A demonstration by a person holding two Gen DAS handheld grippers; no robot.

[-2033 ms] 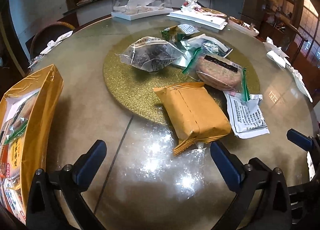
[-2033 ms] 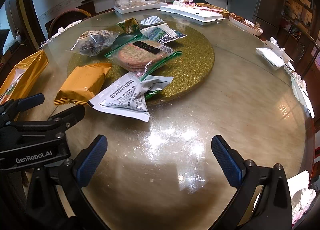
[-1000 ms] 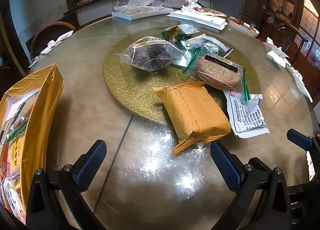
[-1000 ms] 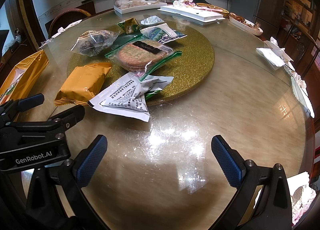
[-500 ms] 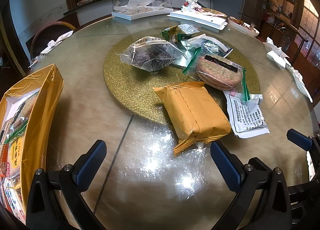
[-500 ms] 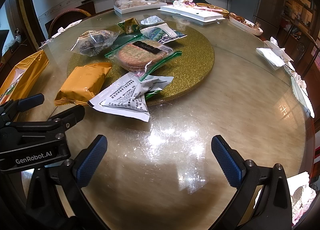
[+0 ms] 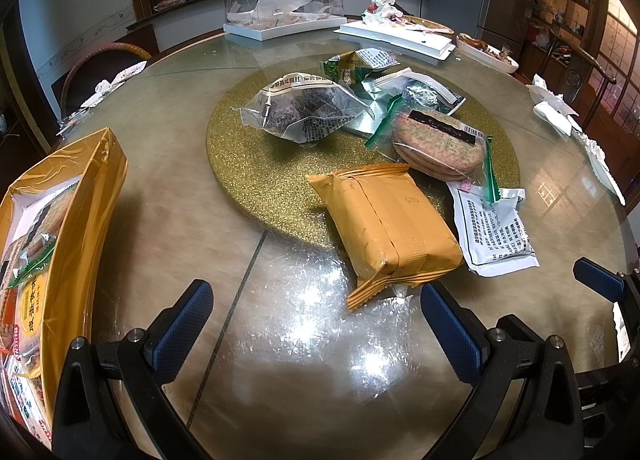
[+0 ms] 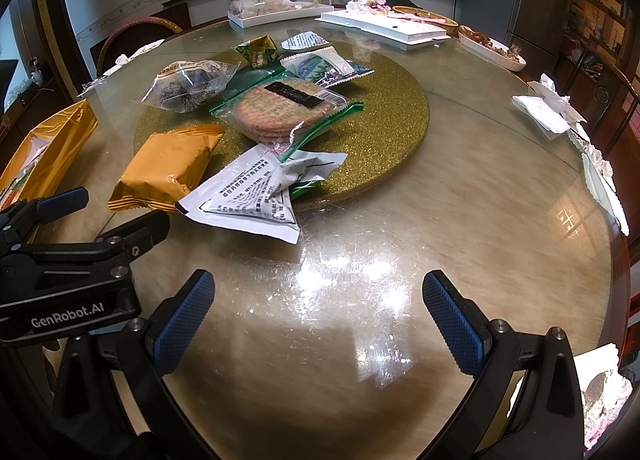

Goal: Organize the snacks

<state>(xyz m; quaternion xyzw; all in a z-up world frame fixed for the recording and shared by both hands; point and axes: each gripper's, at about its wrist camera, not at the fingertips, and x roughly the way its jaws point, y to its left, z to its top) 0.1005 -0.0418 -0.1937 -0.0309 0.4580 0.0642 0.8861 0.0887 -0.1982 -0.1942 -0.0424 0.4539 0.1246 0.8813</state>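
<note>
Nothing has moved since the earlier frames. The left claw and the right claw both hover with fingers spread wide and empty, low in each frame above the glossy round worktop. The snacks lie at frame centre on a glittery gold disc: a flat orange packet, round crackers in clear film, a crumpled white wrapper. At the left edge, an open yellow box holds packets.
</note>
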